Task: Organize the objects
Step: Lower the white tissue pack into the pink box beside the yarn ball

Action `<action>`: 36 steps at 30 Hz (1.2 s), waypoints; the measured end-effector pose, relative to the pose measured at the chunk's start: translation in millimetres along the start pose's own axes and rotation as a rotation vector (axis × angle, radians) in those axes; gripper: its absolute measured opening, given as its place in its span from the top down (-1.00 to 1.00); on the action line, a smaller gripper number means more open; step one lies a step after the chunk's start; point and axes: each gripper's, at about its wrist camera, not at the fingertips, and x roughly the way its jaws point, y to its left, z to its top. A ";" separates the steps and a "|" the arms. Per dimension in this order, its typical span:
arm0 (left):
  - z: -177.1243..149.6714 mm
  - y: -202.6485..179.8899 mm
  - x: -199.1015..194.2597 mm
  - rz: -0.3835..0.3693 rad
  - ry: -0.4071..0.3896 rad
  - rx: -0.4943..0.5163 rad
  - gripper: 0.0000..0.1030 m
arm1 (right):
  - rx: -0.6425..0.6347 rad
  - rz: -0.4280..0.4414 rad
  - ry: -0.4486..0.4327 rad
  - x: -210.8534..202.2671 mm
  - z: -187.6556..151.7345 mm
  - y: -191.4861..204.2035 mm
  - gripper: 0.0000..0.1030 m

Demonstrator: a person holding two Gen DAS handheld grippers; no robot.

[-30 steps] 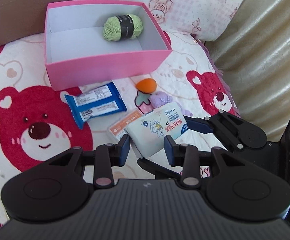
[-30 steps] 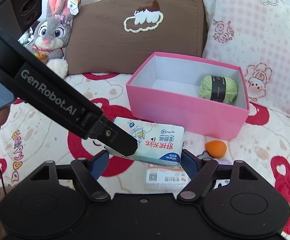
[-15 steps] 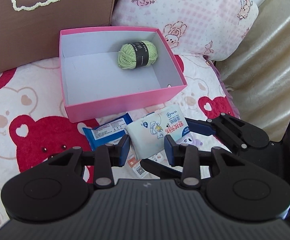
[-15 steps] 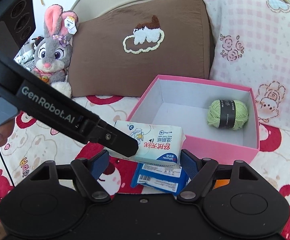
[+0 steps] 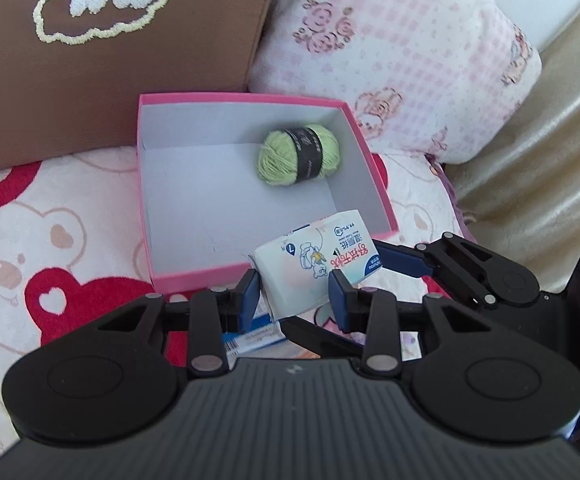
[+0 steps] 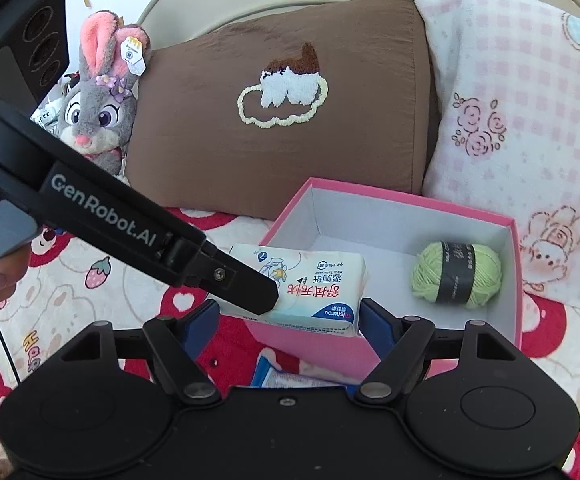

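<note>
A white tissue pack [image 5: 309,268] [image 6: 313,284] hangs over the near wall of the pink box [image 5: 146,200] [image 6: 329,354]. Both grippers grip it. My left gripper [image 5: 293,296] is shut across its short side. My right gripper [image 6: 290,320] clamps it along its length, pads at both ends. One left finger [image 6: 250,292] lies over the pack in the right wrist view. Inside the box, at the far right, sits a green yarn ball [image 5: 299,156] [image 6: 455,272].
A blue wrapped packet [image 5: 250,338] [image 6: 286,378] lies on the bear-print blanket [image 5: 50,240] below the grippers. A brown pillow [image 6: 290,120] and a pink checked pillow [image 6: 529,140] stand behind the box. A plush rabbit [image 6: 98,112] sits at the far left.
Both grippers have carried the tissue pack up off the blanket and toward the pink box; it now overlaps the box's near wall. The orange toy has dropped out of view.
</note>
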 end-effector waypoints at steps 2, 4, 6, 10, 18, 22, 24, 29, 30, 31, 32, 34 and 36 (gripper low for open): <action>9.9 4.1 6.2 0.004 -0.007 -0.004 0.32 | 0.020 0.023 0.008 10.5 8.0 -9.9 -0.56; 20.1 9.0 15.6 0.008 -0.004 -0.020 0.32 | 0.024 0.032 0.022 22.0 15.9 -17.6 -0.56; 31.5 13.4 28.5 0.016 0.009 -0.040 0.31 | 0.008 0.029 0.049 35.3 23.3 -23.6 -0.56; 51.8 18.1 57.4 0.028 0.036 -0.059 0.31 | 0.015 -0.002 0.095 59.6 30.1 -36.3 -0.56; 75.4 33.1 117.0 0.068 0.064 -0.099 0.31 | 0.078 0.005 0.185 116.5 27.2 -72.5 -0.56; 84.1 46.2 138.3 0.078 0.068 -0.112 0.31 | 0.069 0.018 0.220 143.0 29.7 -83.8 -0.56; 87.5 51.5 146.9 0.090 0.077 -0.115 0.31 | 0.066 0.031 0.237 155.3 29.9 -88.3 -0.56; 93.9 57.1 164.1 0.097 0.078 -0.099 0.32 | 0.085 0.048 0.279 177.7 32.9 -98.5 -0.56; 94.5 58.2 167.3 0.095 0.080 -0.098 0.32 | 0.086 0.049 0.289 181.0 33.5 -100.4 -0.56; 94.7 59.3 171.0 0.093 0.083 -0.097 0.32 | 0.089 0.052 0.300 183.9 33.6 -102.3 -0.56; 94.8 59.8 175.2 0.095 0.092 -0.091 0.31 | 0.095 0.053 0.309 186.5 33.1 -104.1 -0.56; 93.8 58.1 184.9 0.113 0.111 -0.062 0.32 | 0.113 0.053 0.314 190.5 30.2 -106.9 -0.56; 92.5 59.4 192.5 0.116 0.124 -0.056 0.33 | 0.114 0.047 0.322 194.2 27.5 -107.7 -0.51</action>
